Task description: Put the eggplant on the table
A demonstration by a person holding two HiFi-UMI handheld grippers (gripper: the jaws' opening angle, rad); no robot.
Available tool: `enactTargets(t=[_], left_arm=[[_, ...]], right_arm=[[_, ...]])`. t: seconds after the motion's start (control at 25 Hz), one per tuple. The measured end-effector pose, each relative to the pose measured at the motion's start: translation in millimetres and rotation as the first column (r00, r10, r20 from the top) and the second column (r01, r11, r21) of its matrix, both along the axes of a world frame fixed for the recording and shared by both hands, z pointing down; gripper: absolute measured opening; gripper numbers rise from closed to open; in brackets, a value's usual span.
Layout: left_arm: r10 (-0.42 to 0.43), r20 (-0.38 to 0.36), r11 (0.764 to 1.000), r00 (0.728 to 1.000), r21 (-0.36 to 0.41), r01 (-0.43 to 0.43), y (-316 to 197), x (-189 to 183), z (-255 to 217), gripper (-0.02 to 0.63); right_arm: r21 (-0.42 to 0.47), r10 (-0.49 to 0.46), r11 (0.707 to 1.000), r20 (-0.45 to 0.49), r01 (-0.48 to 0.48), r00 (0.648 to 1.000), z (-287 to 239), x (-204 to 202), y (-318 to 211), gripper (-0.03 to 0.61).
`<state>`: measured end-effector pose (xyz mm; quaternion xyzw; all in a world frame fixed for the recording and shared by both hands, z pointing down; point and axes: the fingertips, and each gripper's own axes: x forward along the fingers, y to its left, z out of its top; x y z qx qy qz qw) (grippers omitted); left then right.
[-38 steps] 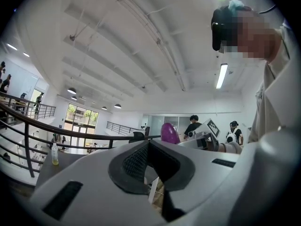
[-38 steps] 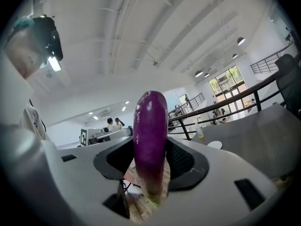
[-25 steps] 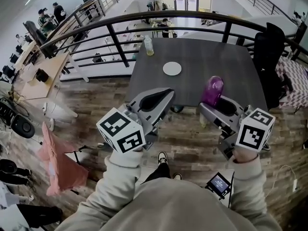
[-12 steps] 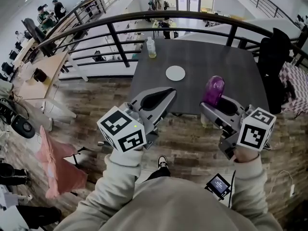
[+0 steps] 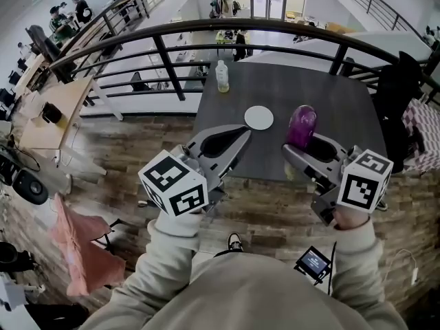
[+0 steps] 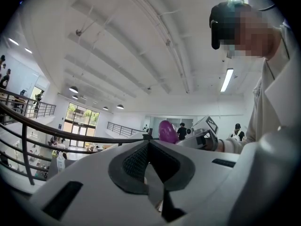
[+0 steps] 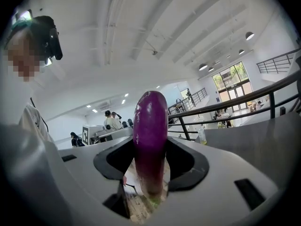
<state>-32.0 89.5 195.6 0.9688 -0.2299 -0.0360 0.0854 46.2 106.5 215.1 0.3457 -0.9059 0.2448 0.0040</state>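
I had the right gripper clamped on the eggplant, which stood upright between its jaws. The left gripper was empty, jaws together.

Status: pickup done, placement not yet done. The table lay ahead of and below both sets of jaws, carrying a white plate and a bottle.

Legible writing: none. The cubes showed only square markers, and any bottle label was too small to read.

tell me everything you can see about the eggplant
The eggplant is glossy purple, smooth and long, with a greenish stem end at the bottom. It stands upright, rounded tip up, clamped between the jaws of the right gripper. It is held by the dark table's near edge, not yet on it.
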Motion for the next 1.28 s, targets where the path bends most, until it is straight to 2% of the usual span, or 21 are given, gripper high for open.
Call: enactTargets(t=[0.36,0.84,1.28], left_arm=[[0.049,-0.014,0.999,0.999,-0.023,-0.049,-39.2,-17.2,12.4,0.006],[0.055,-0.034,0.997,0.998,-0.050,-0.056,-89.5,-8.4,23.1,0.006],[0.008,-0.038,1.000,0.999,-0.012,-0.009,-170.1,34.1,1.8,0.006]], right_arm=[[-0.028,0.043,0.999,0.010,-0.043,0.999,9.0,-16.3,-32.7,0.219],[-0.044,0.047,0.998,0.002,-0.047,0.999,17.5,-9.0,-87.5,0.219],[-0.018,0.026,1.000,0.020,-0.025,0.999,3.9,39.4,-168.5,0.218]])
